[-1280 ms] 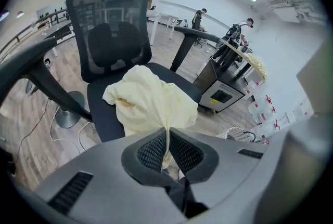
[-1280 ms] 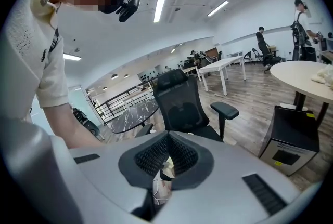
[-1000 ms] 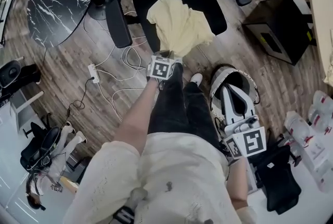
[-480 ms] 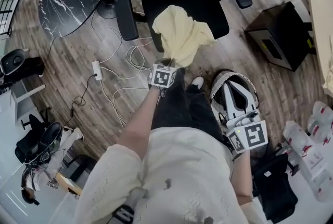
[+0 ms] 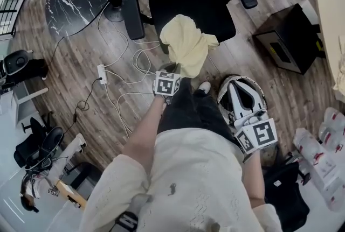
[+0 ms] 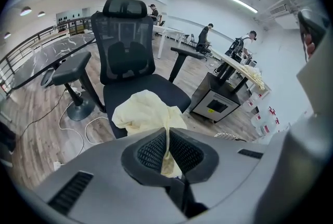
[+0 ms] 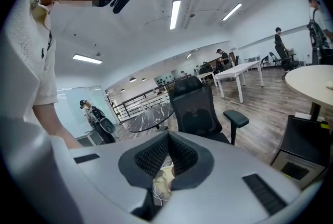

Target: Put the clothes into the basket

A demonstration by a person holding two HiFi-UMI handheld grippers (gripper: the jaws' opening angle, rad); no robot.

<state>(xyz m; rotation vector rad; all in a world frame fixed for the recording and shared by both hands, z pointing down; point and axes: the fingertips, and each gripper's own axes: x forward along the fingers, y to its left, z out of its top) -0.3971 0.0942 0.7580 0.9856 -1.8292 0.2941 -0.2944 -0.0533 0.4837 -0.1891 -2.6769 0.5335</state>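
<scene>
L tongs point(image 6: 167, 134) closed on a thin strip of the pale yellow cloth point(image 5: 186, 42). The rest of the cloth is bunched over the front edge of the black office chair point(image 5: 215, 5) seat, w/ the strip running from the bunch down into the pads. R tongs point(image 7: 167, 139) are pressed together at the tips w/ nothing gripped; the yellow seen low in their gap is the cloth farther off. In the head view the R tongs hang over the white basket point(image 5: 229, 81), which stands on the wood floor just R of the person's legs, near the chair but apart from the cloth. White cables point(image 5: 126, 72) lie on the floor L of the chair.
</scene>
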